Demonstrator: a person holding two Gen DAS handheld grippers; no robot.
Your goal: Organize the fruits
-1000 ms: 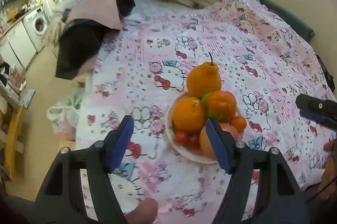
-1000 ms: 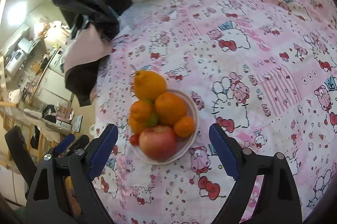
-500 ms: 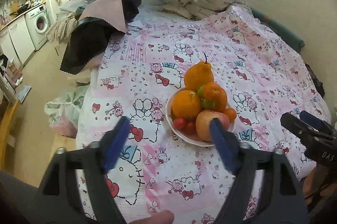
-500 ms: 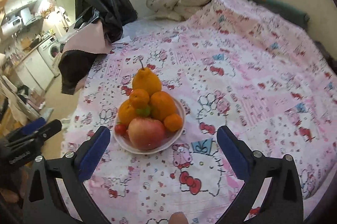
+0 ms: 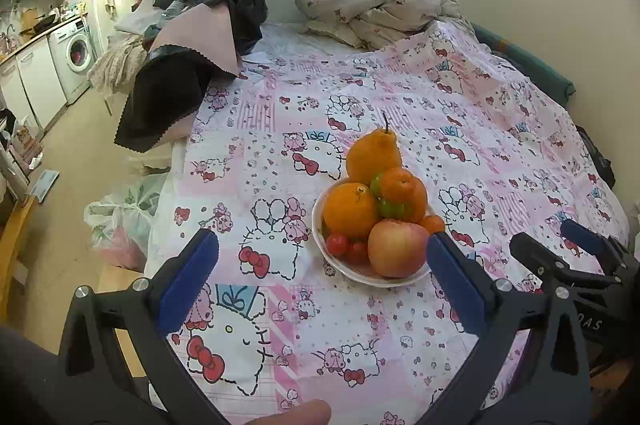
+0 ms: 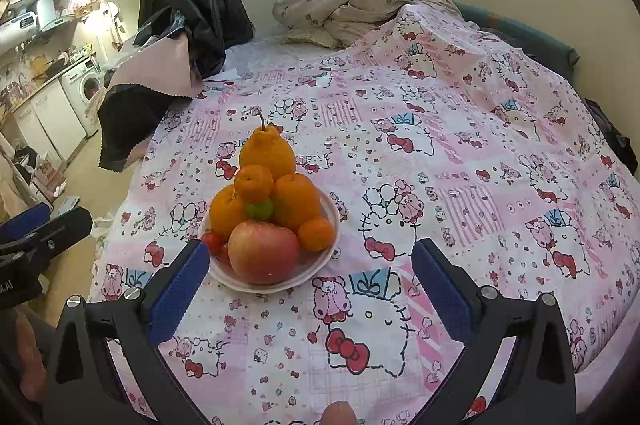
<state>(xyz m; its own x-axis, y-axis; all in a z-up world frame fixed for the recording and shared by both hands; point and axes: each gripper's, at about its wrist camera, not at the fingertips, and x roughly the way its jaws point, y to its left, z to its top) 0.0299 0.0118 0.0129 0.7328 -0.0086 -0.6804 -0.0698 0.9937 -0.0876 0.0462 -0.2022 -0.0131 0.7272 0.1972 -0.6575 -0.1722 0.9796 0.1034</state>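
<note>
Fruits are piled in a shallow white bowl [image 5: 320,225] that sits on the pink cartoon-print bedspread [image 5: 460,129], a little right of centre in the left wrist view and left of centre in the right wrist view. The heap holds a large bumpy orange citrus with a stem [image 5: 373,156] at the back, a round orange [image 5: 350,211], a second orange [image 6: 296,201] beside it, a small mandarin [image 6: 253,183] perched on top, another small mandarin [image 6: 315,234] at the rim, a small green fruit [image 6: 259,209] in the middle, a red-yellow apple [image 6: 263,251] at the front, and red cherry tomatoes [image 5: 337,244] low on the left of the pile.

By the look of it, the task is either finished or not started: every fruit in view lies in the bowl and none is loose on the bed. Which of these it is cannot be told from here.

The left gripper [image 5: 320,277] hangs over the bed near the bowl with its blue-padded jaws spread wide and nothing between them. The right gripper [image 6: 312,283] is likewise wide apart and empty, its left pad just beside the bowl's rim.
</note>
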